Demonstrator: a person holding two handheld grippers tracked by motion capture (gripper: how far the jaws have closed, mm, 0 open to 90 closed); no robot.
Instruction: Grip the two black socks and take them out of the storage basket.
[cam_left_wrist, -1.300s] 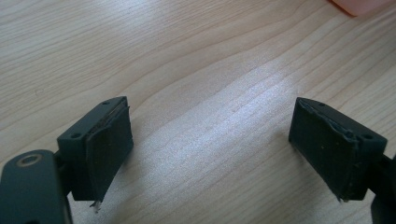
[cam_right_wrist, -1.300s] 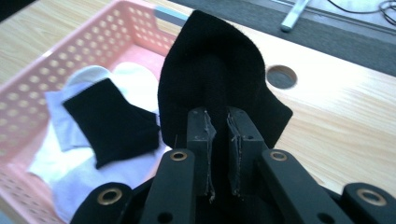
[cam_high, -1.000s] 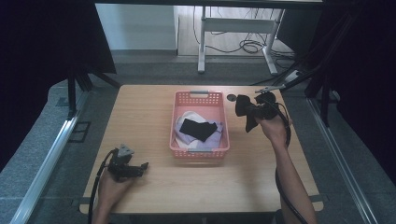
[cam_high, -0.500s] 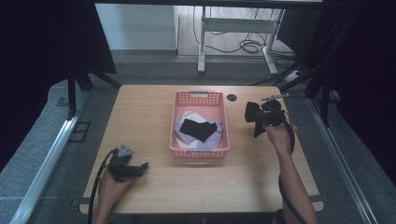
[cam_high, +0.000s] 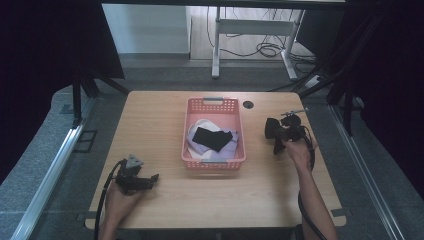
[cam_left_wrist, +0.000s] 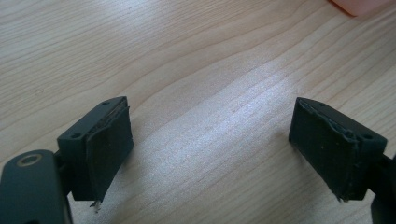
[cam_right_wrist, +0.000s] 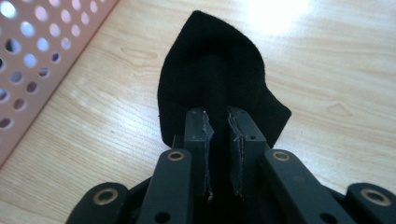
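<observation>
Black soft cloth (cam_right_wrist: 212, 74) pinched in my right tongs (cam_right_wrist: 219, 135), just above wooden desk (cam_high: 165, 107) beside pink perforated plastic basket (cam_high: 212, 104) | my left tongs (cam_left_wrist: 210, 140) gape empty, low over desk.

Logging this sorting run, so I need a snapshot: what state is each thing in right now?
Left gripper: open, empty, low over the table.
Right gripper: shut on black cloth, right of the basket.
Pink basket: upright, holding light cloths and a black piece.
</observation>
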